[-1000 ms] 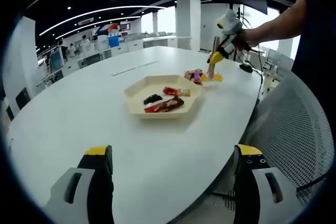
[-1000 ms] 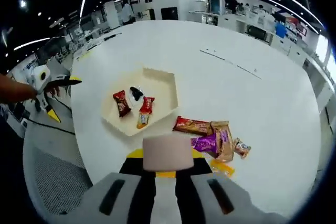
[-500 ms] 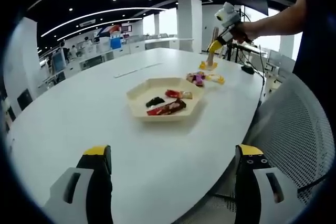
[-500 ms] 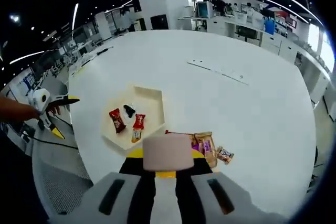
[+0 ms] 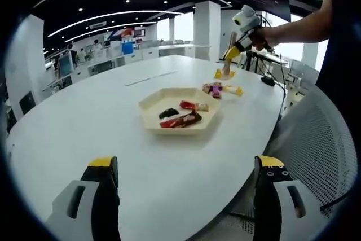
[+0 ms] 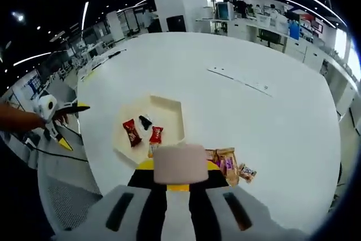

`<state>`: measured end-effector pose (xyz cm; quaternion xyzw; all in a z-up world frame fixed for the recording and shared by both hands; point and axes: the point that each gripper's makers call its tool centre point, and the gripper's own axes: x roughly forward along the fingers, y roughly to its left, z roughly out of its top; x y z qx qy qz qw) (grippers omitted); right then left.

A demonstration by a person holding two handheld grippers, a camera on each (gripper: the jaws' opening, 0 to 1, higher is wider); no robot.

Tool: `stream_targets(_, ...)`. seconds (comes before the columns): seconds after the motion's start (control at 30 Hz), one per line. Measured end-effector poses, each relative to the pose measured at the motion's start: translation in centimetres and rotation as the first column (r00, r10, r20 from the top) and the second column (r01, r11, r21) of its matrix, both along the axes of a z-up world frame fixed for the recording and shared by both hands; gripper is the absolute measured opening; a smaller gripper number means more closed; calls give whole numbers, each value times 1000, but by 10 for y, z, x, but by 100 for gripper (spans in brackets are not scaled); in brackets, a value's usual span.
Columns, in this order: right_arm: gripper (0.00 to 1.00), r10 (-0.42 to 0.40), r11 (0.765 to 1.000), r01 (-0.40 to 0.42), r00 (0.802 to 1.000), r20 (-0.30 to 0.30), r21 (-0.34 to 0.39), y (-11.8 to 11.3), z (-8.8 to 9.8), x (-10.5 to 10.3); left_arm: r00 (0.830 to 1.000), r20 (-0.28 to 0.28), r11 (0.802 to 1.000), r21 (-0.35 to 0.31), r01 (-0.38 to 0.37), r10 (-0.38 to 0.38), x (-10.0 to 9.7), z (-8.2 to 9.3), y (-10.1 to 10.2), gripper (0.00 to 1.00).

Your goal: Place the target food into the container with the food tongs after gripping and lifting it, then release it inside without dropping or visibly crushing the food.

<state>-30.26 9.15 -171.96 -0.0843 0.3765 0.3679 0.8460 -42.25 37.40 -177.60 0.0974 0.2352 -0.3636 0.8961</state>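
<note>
A cream hexagonal tray [image 5: 148, 105] on the white table holds a black snack [image 5: 167, 113], a red packet [image 5: 189, 105] and a long dark red bar [image 5: 180, 120]. Loose snack packets [image 5: 218, 88] lie just beyond it. My left gripper [image 5: 186, 173] hangs open over the table's near edge, with nothing between its jaws. My right gripper [image 5: 233, 55] is held high above the loose packets, shut on wooden food tongs [image 5: 232, 40] that point down. From the right gripper view the tongs [image 6: 179, 163] fill the jaws of that gripper [image 6: 179, 178], above the tray [image 6: 169, 111] and the packets [image 6: 231, 165].
The large white oval table [image 5: 84, 128] stretches left and back. A grey mesh chair [image 5: 316, 139] stands at its right edge. In the right gripper view, my left gripper [image 6: 72, 125] sits at the table's left edge, near a mesh chair [image 6: 62, 196]. Desks and a pillar [image 5: 206, 26] stand far behind.
The right gripper has lifted higher with the tongs, so the tray and packets look smaller beneath it. The left gripper has barely moved and stays open.
</note>
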Motion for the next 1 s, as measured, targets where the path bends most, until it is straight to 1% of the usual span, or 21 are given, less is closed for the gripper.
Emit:
stream_targets(0.07,13,9,1000,-9,1000,3,1,7,2,2,1000,12,1000,1,-3,3,1,1,1,99)
stream_targets(0.2,13,31,1000,-31,999,10,1,23,7,6,1000,19,1000,-7,-8,8,2,4,1,99)
stream_targets(0.43,13,88,996,-88,996,31,17,68,20,15,1000,21,1000,-8,-9,9,2,4,1,99)
stream_targets(0.73,13,154,987,-156,987,48,25,120,29,21,1000,15,1000,5,-5,5,2,1,1,99)
stream_targets(0.9,13,189,982,-191,980,55,16,142,29,25,1000,16,1000,4,-20,20,4,1,4,98)
stream_targets(1.0,14,204,979,-205,978,44,17,149,27,25,1000,9,1000,-4,-26,26,4,2,4,99)
